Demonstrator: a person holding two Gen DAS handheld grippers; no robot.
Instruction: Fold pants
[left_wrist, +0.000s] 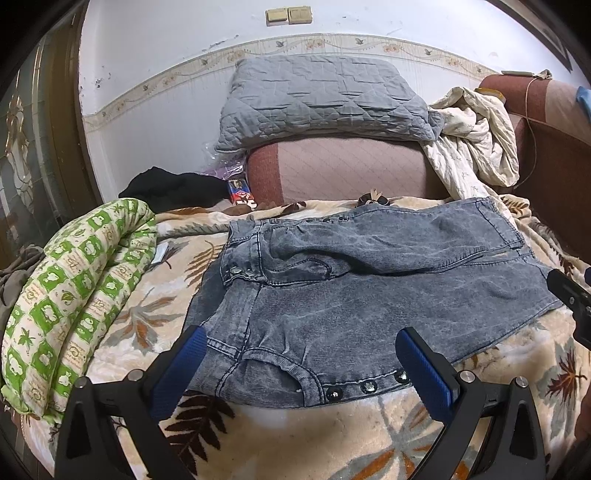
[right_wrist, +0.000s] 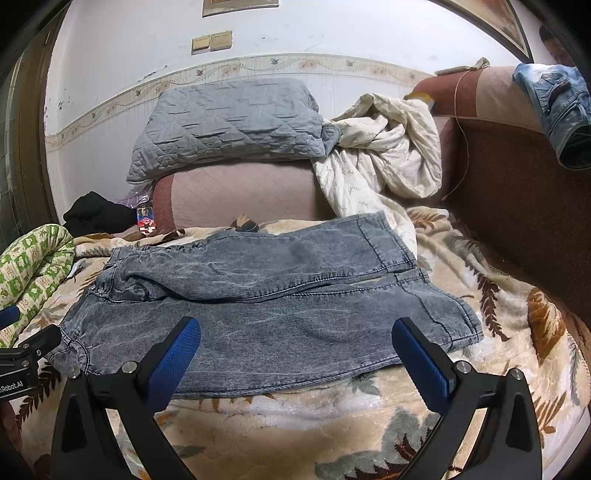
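Grey acid-washed denim pants (left_wrist: 369, 280) lie flat on a leaf-patterned blanket (left_wrist: 332, 435), folded so the waistband with studs is at the left and the leg hems at the right. My left gripper (left_wrist: 301, 341) is open, hovering over the near waist edge, nothing between its blue pads. In the right wrist view the same pants (right_wrist: 266, 291) spread across the blanket (right_wrist: 332, 417). My right gripper (right_wrist: 295, 336) is open above the near edge of the legs, holding nothing. The other gripper's body shows at the far left (right_wrist: 22, 354).
A rolled green-and-white quilt (left_wrist: 74, 295) lies left. Behind are a pink sofa arm (left_wrist: 340, 170) with a grey quilted pillow (left_wrist: 325, 99), a crumpled white sheet (left_wrist: 476, 144), black cloth (left_wrist: 173, 188), and a blue denim garment (right_wrist: 557, 107) on the brown sofa back.
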